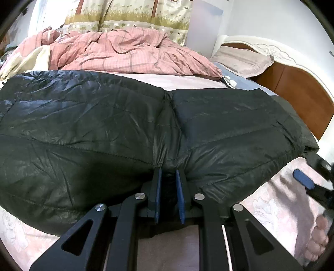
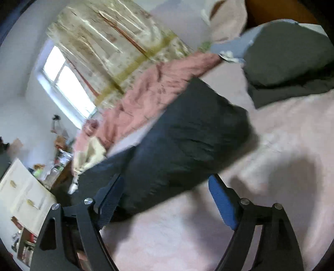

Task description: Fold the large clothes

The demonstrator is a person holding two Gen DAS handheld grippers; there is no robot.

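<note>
A large black puffer jacket (image 1: 117, 129) lies spread across the pale pink bed sheet (image 1: 269, 200). My left gripper (image 1: 168, 173) is shut on the jacket's near edge, with a fold of fabric pinched between its blue pads. In the right wrist view the jacket (image 2: 187, 129) is blurred and stretches from lower left to the middle, with another dark part (image 2: 290, 62) at the upper right. My right gripper (image 2: 167, 183) is open and empty, its left finger beside the jacket's near edge. The right gripper also shows at the right edge of the left wrist view (image 1: 313, 179).
A crumpled pink checked duvet (image 1: 129, 52) lies behind the jacket. A pillow (image 1: 242, 60) leans on the brown and white headboard (image 1: 298, 83). A patterned curtain (image 1: 133, 14) and a window (image 2: 66, 83) are beyond. A cluttered shelf (image 2: 25, 208) stands left.
</note>
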